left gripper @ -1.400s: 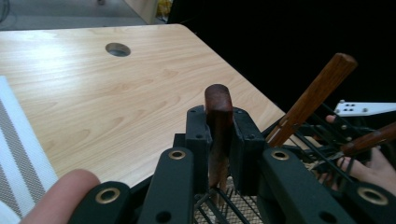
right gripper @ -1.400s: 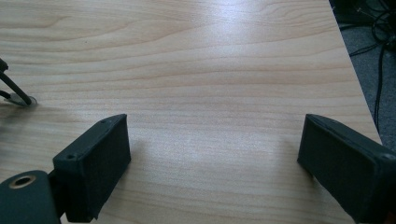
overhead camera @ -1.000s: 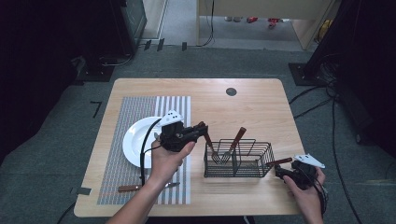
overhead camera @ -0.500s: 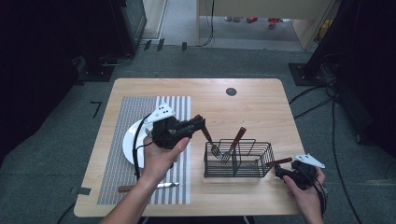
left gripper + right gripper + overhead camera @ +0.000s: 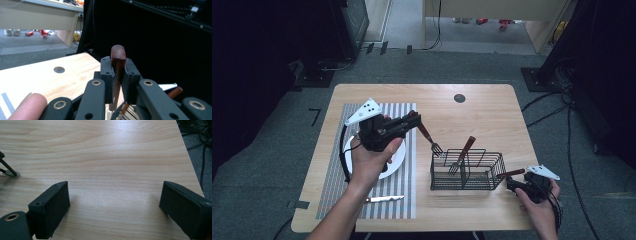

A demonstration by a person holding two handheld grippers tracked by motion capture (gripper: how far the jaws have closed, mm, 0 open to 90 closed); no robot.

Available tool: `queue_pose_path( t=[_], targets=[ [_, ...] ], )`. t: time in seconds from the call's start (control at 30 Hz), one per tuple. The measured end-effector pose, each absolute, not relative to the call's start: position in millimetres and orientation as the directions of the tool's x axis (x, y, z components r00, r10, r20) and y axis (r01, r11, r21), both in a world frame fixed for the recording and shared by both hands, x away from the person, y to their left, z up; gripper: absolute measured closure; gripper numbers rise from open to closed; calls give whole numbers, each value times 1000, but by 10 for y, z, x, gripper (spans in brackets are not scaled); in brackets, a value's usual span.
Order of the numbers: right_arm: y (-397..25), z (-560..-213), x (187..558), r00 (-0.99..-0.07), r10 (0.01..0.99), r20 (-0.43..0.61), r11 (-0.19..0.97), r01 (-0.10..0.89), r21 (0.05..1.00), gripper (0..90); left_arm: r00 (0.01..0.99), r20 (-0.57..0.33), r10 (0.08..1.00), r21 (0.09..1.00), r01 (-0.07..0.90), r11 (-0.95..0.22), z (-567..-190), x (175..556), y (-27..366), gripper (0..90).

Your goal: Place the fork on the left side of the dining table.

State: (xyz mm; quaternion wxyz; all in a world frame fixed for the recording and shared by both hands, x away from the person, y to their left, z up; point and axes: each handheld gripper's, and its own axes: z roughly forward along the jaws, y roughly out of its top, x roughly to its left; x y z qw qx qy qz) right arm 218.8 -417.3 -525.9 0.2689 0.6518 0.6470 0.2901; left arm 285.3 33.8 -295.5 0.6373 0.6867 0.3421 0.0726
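My left gripper [image 5: 411, 121] [image 5: 118, 68] is shut on the brown handle of a fork [image 5: 428, 136] [image 5: 117, 54]. It is held in the air over the right edge of the striped mat [image 5: 404, 195]. The fork slants down to the right, and its tines hang just above the left end of a black wire basket [image 5: 492, 172]. A second brown-handled fork [image 5: 462, 156] leans inside that basket. At the basket's right end my right gripper [image 5: 511, 184] [image 5: 115, 202] rests low over the table, open with only bare wood between its jaws. A brown handle [image 5: 511, 174] pokes out there.
A white plate [image 5: 398, 156] lies on the mat under my left hand. A knife [image 5: 384, 199] lies near the mat's front edge. A round hole [image 5: 459, 98] marks the far side of the wooden table [image 5: 482, 115]. A foot of the basket [image 5: 8, 171] stands left of my right gripper.
My left gripper has risen and drawn back to the left with the fork, lifting its tines from the basket's left end. The right hand has stayed put.
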Motion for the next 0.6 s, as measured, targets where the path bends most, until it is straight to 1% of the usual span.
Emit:
queue_pose_path(
  t=[0.1, 0.4, 0.5, 0.53, 0.6],
  targets=[
    [-4173, -5260, 2189, -6, 1000, 30, -18, 687, 726, 87, 733, -365, 574, 920, 380, 99, -2961, 2913, 427, 827],
    [-4173, -5259, 2188, -6, 1000, 30, -18, 688, 726, 87, 666, -393, 634, 912, 372, 174, -3043, 3136, 633, 827],
    [-4173, -5259, 2188, -6, 1000, 30, -18, 688, 726, 87, 629, -393, 671, 913, 355, 202, -3140, 3290, 732, 827],
    [-4173, -5259, 2188, -6, 1000, 30, -18, 688, 726, 87, 629, -393, 671, 913, 355, 202, -3140, 3290, 732, 827],
    [-4173, -5259, 2188, -6, 1000, 30, -18, 688, 725, 87, 594, -405, 695, 906, 361, 220, -3233, 3416, 812, 827]
  ],
)
